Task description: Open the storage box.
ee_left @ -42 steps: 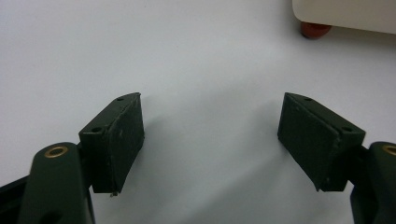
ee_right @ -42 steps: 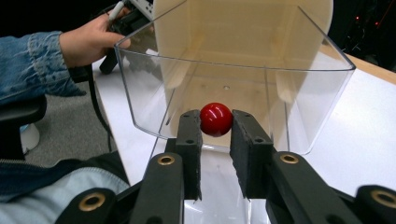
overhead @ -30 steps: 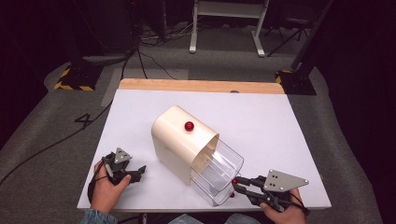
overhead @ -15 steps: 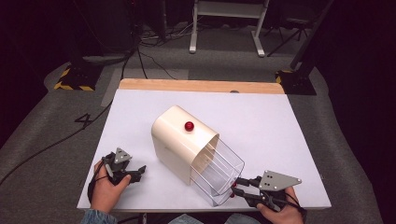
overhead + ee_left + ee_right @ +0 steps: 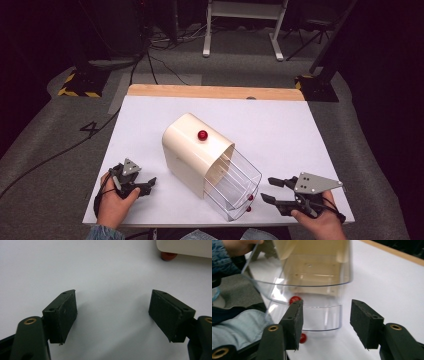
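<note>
- Bread box point(image 5: 197, 150): cream body with a red knob point(image 5: 202, 135), stood at mid-table; its clear roll-front lid point(image 5: 235, 187) hung open toward the near edge, unchanged across the last second.
- Right gripper point(image 5: 274, 191): jaws spread, holding nothing; it had crept slightly leftward, ending just beside the clear lid's lower rim point(image 5: 322, 327), with the small red handle knob point(image 5: 294, 300) close ahead.
- Left gripper point(image 5: 147, 184): released, empty, resting on the white table point(image 5: 300, 135) beside the box, unmoved.
- Reading: an approach to the lid was under way; no grasp yet made.
</note>
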